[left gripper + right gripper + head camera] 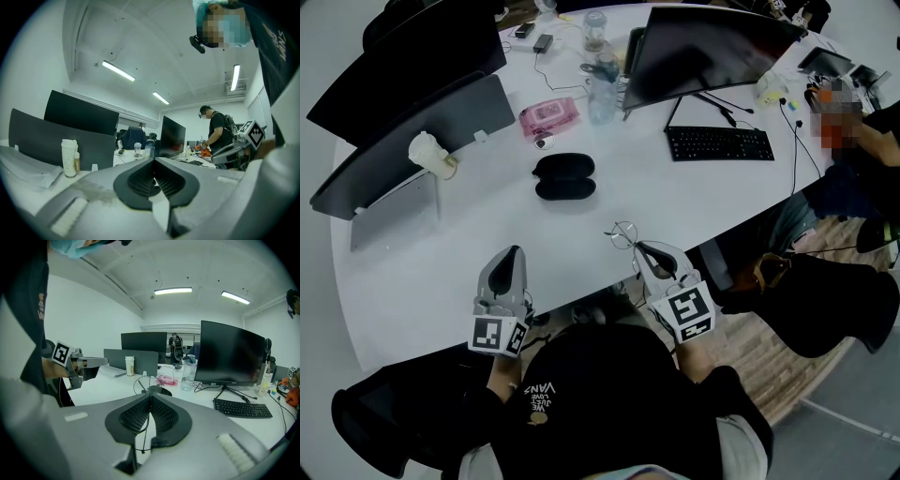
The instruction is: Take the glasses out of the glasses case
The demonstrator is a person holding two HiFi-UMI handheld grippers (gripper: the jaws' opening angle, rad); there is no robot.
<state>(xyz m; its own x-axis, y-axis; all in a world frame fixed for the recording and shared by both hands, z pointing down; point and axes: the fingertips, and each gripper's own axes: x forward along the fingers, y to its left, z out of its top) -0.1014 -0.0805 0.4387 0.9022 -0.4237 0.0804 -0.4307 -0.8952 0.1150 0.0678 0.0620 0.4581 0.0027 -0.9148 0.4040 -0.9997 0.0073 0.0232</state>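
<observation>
A black glasses case (564,176) lies open on the white desk (469,253), its two halves side by side; it also shows past the glasses as the case (162,391). My right gripper (637,247) is shut on thin wire-framed glasses (623,235), pinching a temple arm between its pads, with the round lenses (143,384) sticking out beyond the jaw tips. The glasses are held near the desk's front edge, well clear of the case. My left gripper (516,251) is shut with nothing in it, hovering over the front left of the desk.
A pink pouch (548,116), water bottles (602,89), a curved monitor (703,47) and keyboard (719,143) sit behind the case. A paper cup (431,155) and dark dividers stand at left. Another person (862,141) sits at the right.
</observation>
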